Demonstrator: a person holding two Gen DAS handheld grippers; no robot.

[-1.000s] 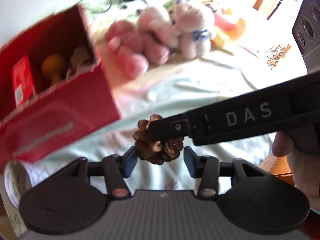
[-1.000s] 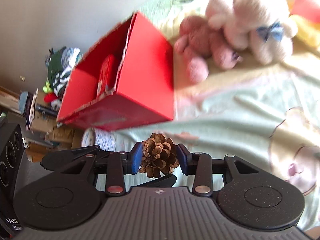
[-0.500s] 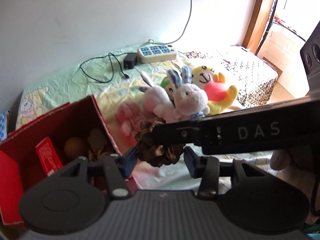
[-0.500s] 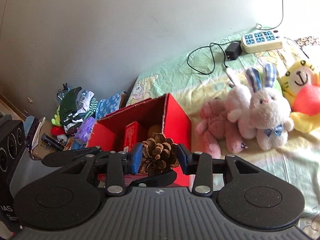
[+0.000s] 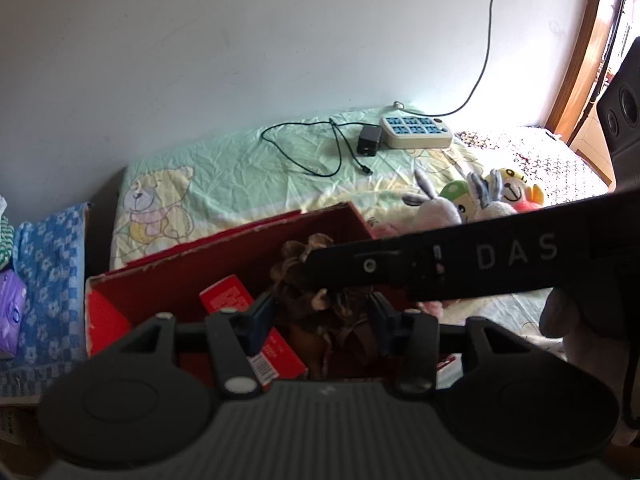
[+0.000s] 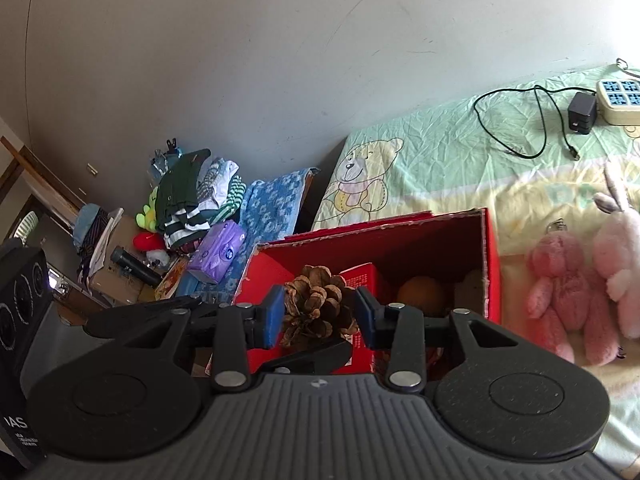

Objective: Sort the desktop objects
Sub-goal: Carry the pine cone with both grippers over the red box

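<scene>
Pine cone (image 6: 318, 300), clamped in both grippers, now hangs over red box (image 6: 492, 264).

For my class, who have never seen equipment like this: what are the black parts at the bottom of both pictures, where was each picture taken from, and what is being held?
No robot here: a person holds a hand-held gripper in each hand, each carrying a camera that looks out along its two fingers. One picture comes from the left gripper, the other from the right gripper.

The right gripper's blue-padded fingers clamp a pine cone. In the left view the same cone sits between the left fingers, though contact is unclear in shadow.

Behind the cone stands an open red box on a bed sheet, already holding a small red carton and something round and orange. Plush toys lie beside it.
</scene>
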